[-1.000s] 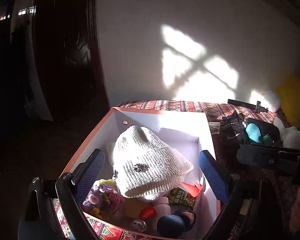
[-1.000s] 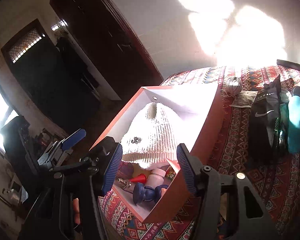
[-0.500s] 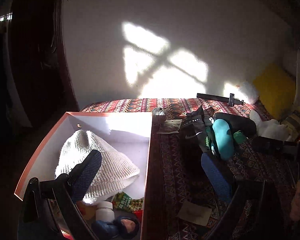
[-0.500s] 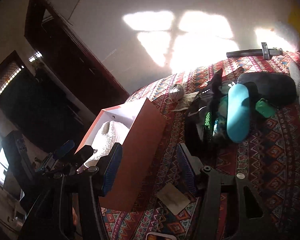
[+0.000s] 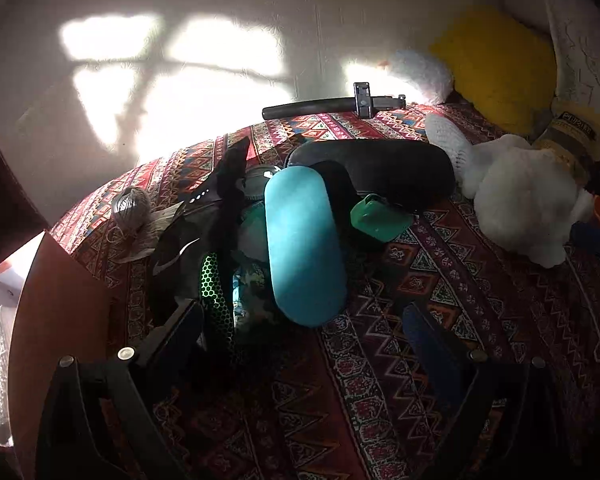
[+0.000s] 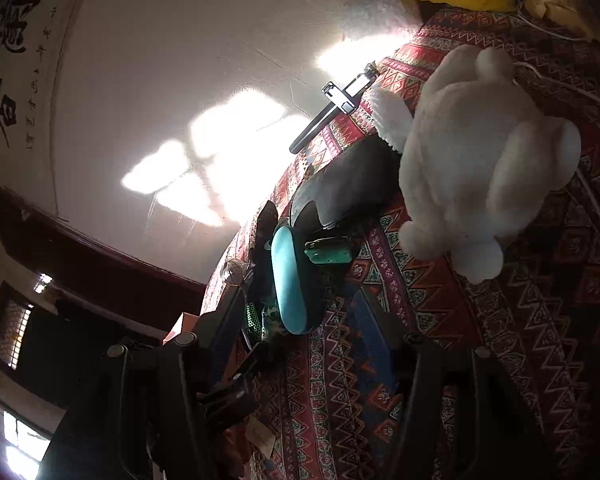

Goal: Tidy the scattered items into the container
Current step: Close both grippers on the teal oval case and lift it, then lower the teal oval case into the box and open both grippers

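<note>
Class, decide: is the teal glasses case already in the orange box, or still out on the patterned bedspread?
Out. The teal glasses case lies on the bedspread, right of the orange box.

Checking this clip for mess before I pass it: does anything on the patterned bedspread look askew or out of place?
Yes. A teal oblong case lies tilted on a heap of dark items, half over a black pouch, beside the orange box. A ball of twine trails loose thread. Nothing looks spilled or broken.

Home bedroom, patterned bedspread, yellow pillow, white plush toy, calligraphy scroll
</note>
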`<state>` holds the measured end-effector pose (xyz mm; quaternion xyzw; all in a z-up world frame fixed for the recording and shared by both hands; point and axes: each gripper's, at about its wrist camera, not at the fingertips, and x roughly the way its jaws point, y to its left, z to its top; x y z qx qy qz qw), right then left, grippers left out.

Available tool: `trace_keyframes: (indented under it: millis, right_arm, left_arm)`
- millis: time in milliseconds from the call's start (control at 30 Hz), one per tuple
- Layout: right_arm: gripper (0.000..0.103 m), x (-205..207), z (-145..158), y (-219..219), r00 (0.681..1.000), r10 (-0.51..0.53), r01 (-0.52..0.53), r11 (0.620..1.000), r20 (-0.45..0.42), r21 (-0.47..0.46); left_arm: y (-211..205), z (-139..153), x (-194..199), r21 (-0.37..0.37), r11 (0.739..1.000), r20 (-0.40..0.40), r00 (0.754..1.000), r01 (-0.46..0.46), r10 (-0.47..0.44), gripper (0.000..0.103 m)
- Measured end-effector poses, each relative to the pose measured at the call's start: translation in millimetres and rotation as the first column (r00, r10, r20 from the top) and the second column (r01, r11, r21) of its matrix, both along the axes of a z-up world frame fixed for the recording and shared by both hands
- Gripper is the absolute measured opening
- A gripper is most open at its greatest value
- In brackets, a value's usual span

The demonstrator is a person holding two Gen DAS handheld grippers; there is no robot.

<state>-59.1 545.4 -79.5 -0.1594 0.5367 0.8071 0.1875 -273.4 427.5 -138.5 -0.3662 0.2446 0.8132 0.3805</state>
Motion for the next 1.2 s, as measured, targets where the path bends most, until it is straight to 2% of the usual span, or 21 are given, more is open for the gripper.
trace_keyframes:
  millis: [133, 167, 200, 233, 300, 400, 467, 567, 700, 833, 933, 1000, 1033, 1067, 1100, 1133, 1200]
  right_arm:
    - [0.057, -1, -6, 15, 1.0, 0.004, -0.004, 0.999, -0.006, -0.032]
    - [0.057, -5, -5, 17, 1.0, 0.016, -0.016, 0.999, -0.007, -0.029]
    - [0.057, -8, -3, 18, 1.0, 0.029, -0.029, 0.999, -0.007, -0.022]
    - [0.057, -12, -2, 17, 0.999, 0.041, -0.041, 0.999, -0.006, -0.013]
    - [0.057, -19, 2, 15, 0.998, 0.062, -0.062, 0.998, 0.001, 0.013]
    - [0.057, -28, 1, 6, 0.995, 0.095, -0.096, 0.995, 0.023, 0.025]
    - [0.057, -35, -2, 1, 0.992, 0.12, -0.121, 0.993, 0.039, 0.015]
    - [0.057, -44, -19, -11, 0.982, 0.175, -0.173, 0.984, 0.07, -0.036]
    - [0.057, -65, -66, -37, 0.946, 0.304, -0.277, 0.938, 0.112, -0.209]
    - [0.057, -84, -112, -70, 0.923, 0.366, -0.298, 0.878, 0.123, -0.376]
    - [0.059, -98, -129, -94, 0.915, 0.396, -0.324, 0.835, 0.077, -0.444]
    - [0.06, -102, -128, -101, 0.92, 0.385, -0.317, 0.838, 0.07, -0.444]
    - [0.055, -103, -126, -102, 0.923, 0.379, -0.318, 0.842, 0.058, -0.436]
    - [0.042, -105, -123, -104, 0.924, 0.378, -0.325, 0.851, 0.053, -0.413]
    - [0.041, -110, -119, -106, 0.92, 0.39, -0.346, 0.85, 0.033, -0.398]
    - [0.041, -113, -113, -110, 0.92, 0.391, -0.354, 0.855, 0.024, -0.379]
    - [0.04, -120, -95, -119, 0.918, 0.397, -0.378, 0.869, -0.008, -0.319]
  left_arm:
    - [38, -34, -39, -0.057, 0.998, 0.078, 0.996, -0.039, 0.043, 0.1]
    - [46, -42, -44, -0.073, 0.997, 0.081, 0.996, -0.039, 0.045, 0.097]
    - [52, -49, -45, -0.094, 0.995, 0.078, 0.996, -0.029, 0.036, 0.091]
    - [57, -56, -45, -0.124, 0.992, 0.067, 0.997, -0.021, 0.03, 0.069]
    - [57, -61, -42, -0.134, 0.991, 0.066, 0.997, -0.023, 0.032, 0.067]
    - [44, -53, -30, -0.131, 0.991, 0.126, 0.992, -0.001, 0.017, 0.066]
    - [26, -42, -11, -0.114, 0.993, 0.12, 0.993, 0.016, -0.002, 0.065]
    - [-16, -24, 21, -0.055, 0.998, 0.175, 0.984, 0.039, -0.029, 0.064]
    - [-73, -19, 56, -0.033, 0.999, 0.225, 0.974, 0.039, -0.03, 0.064]
    - [-122, -32, 73, 0.014, 1.0, 0.36, 0.933, 0.005, -0.01, 0.064]
    - [-137, -33, 80, 0.054, 0.999, 0.417, 0.909, -0.007, -0.016, 0.064]
    - [-147, -29, 79, 0.077, 0.997, 0.425, 0.905, -0.018, -0.017, 0.064]
    - [-153, -27, 76, 0.094, 0.995, 0.43, 0.903, -0.028, -0.016, 0.064]
    - [-159, -24, 72, 0.113, 0.993, 0.437, 0.899, -0.042, -0.012, 0.064]
    - [-165, -20, 69, 0.133, 0.99, 0.441, 0.898, -0.055, -0.01, 0.064]
    - [-171, -14, 66, 0.152, 0.986, 0.435, 0.9, -0.065, -0.008, 0.064]
    - [-182, 2, 68, 0.179, 0.982, 0.39, 0.921, -0.067, -0.008, 0.064]
